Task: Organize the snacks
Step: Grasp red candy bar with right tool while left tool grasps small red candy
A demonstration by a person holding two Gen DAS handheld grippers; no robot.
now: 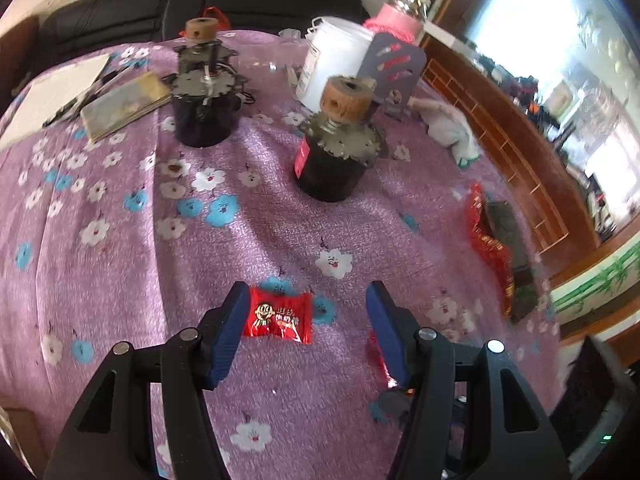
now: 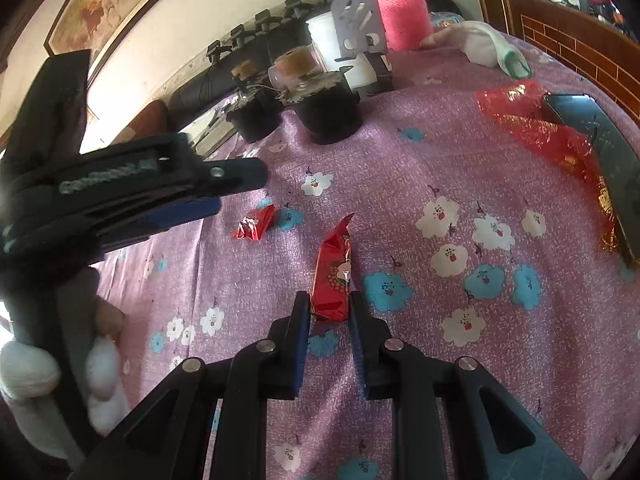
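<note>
Purple glittery floral cloth covers the table (image 1: 120, 208), where two dark round pots (image 1: 330, 168) stand. Nearer than those pots, a crinkly red candy (image 1: 278, 316) lies long axis sideways between the left gripper's (image 1: 306, 320) wide-open jaws. The right gripper (image 2: 330, 312) pinches a second red wrapper (image 2: 334, 276), pointing toward the pots.

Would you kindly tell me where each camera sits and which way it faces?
Left wrist: behind the open left gripper, looking down at a red candy on the purple tablecloth.
Right wrist: behind the right gripper, its jaws around a second candy; the left gripper and gloved hand show.
Shared: two black jars.
</note>
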